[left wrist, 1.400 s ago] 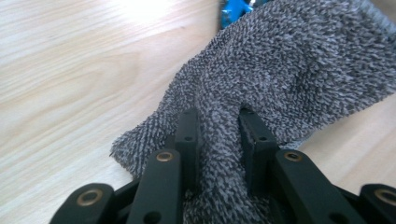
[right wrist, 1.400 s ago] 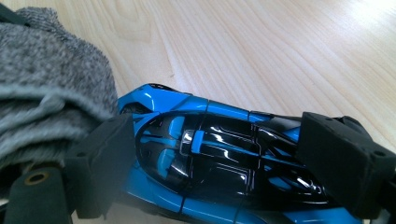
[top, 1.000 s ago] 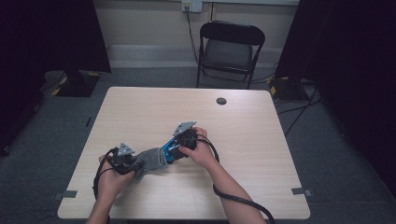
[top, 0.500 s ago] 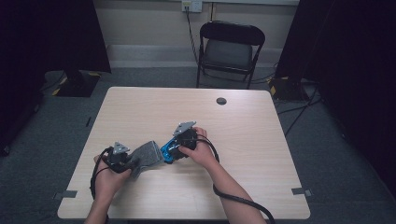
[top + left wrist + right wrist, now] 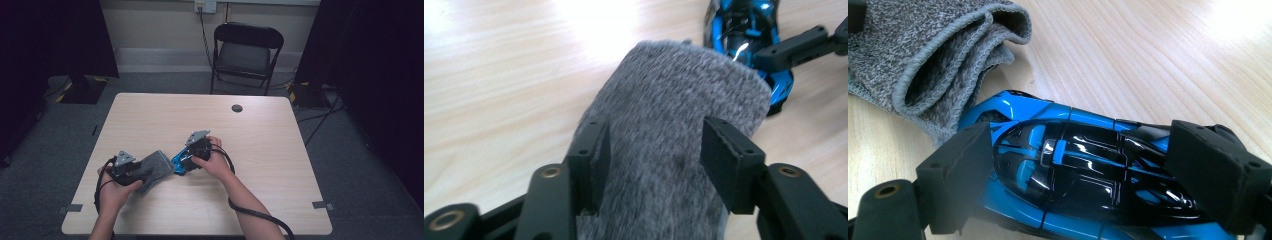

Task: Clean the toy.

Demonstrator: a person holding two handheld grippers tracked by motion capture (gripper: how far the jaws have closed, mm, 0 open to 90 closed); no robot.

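While the left gripper (image 5: 651, 150) had just opened its jaws, standing apart around the grey sock (image 5: 684, 130) on the table (image 5: 280, 150), the right gripper (image 5: 1083, 185) clamped the blue car (image 5: 1073, 170) at the sock's mouth.

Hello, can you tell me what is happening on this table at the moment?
A person sits at a wooden table with a hand-held gripper in each hand. The right hand-held gripper is closed on a blue and black toy car, whose nose points at the open mouth of a grey sock. The left hand-held gripper has just been opening; the sock lies between its jaws, and the pads no longer seem to press it. The car is still outside the sock.
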